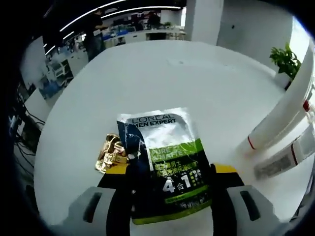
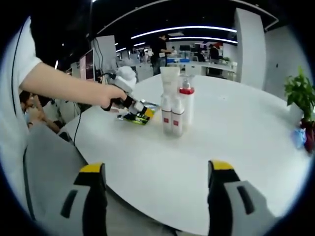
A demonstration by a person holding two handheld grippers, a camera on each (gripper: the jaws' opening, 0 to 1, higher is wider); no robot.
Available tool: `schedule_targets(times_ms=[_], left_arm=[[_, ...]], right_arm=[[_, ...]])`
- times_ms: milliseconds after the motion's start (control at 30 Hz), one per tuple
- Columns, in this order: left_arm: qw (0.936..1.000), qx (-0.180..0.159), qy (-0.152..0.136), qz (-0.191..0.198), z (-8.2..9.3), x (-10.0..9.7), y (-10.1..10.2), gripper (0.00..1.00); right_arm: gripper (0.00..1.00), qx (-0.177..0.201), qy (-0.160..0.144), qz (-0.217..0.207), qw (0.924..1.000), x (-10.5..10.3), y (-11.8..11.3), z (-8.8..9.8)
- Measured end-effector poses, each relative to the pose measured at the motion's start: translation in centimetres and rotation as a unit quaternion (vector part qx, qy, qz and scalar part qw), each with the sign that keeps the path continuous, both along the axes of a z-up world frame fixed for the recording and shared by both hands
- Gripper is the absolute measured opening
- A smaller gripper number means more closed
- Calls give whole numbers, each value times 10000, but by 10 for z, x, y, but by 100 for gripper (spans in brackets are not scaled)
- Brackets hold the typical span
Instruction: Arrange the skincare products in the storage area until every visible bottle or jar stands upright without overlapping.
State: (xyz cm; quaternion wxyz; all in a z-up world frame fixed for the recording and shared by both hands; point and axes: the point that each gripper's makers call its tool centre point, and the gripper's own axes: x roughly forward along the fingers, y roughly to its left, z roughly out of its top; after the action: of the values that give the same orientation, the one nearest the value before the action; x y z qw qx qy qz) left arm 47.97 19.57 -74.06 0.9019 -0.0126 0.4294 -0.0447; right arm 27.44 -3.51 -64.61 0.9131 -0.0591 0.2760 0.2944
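A dark blue and green L'Oreal Men Expert sachet (image 1: pixel 165 157) lies flat on the white round table (image 1: pixel 197 78). My left gripper (image 1: pixel 170 171) is open, with one yellow-tipped jaw on each side of the sachet. From the right gripper view, a hand holds that left gripper (image 2: pixel 135 109) low over the sachet (image 2: pixel 140 118). Near the table's middle stands an upright cluster of white bottles with red bands (image 2: pixel 173 110), with a tall white tube (image 2: pixel 170 78) and a red-capped pump bottle (image 2: pixel 186 93). My right gripper (image 2: pixel 156 179) hangs open and empty over the near table edge.
A crumpled gold foil packet (image 1: pixel 110 153) lies just left of the sachet. White tubes (image 1: pixel 280 118) rise close on the right in the left gripper view. A potted plant (image 2: pixel 300 93) sits at the table's far right. A person's bare arm (image 2: pixel 64 86) reaches in from the left.
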Motion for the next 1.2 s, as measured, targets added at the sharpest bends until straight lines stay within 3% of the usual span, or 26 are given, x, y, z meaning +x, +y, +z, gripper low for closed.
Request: schedule_targets(times_ms=[33, 67, 100, 133, 367, 500, 600, 700, 1000, 1200], left_arm=[[9999, -106, -66, -8, 0, 1, -1, 47], [9999, -97, -44, 20, -1, 0, 1, 34], [9977, 422, 20, -522, -1, -5, 11, 25], [9998, 130, -144, -59, 0, 0, 10, 18], [9994, 214, -143, -216, -3, 1, 11, 10], [9991, 324, -209, -157, -2, 2, 21, 0], [9997, 168, -197, -32, -7, 1, 25, 0], [9996, 221, -181, -21, -7, 0, 28, 0], [9973, -596, -389, 174, 10, -8, 30, 0], [9872, -1464, -537, 325, 29, -19, 26, 0]], right_arm=[[86, -1, -2, 1, 10000, 0, 0, 0], [86, -5, -8, 3, 10000, 0, 0, 0], [86, -11, -16, 5, 10000, 0, 0, 0], [85, -18, -23, 7, 10000, 0, 0, 0], [85, -35, -50, -12, 10000, 0, 0, 1], [85, -41, -66, -43, 10000, 1, -2, 1], [85, -44, -72, -50, 10000, 1, -2, 2], [85, -49, -73, -44, 10000, 1, -2, 1], [85, -26, -94, 6, 10000, 1, 0, 2], [85, -9, -112, 103, 9999, -1, 4, 3]])
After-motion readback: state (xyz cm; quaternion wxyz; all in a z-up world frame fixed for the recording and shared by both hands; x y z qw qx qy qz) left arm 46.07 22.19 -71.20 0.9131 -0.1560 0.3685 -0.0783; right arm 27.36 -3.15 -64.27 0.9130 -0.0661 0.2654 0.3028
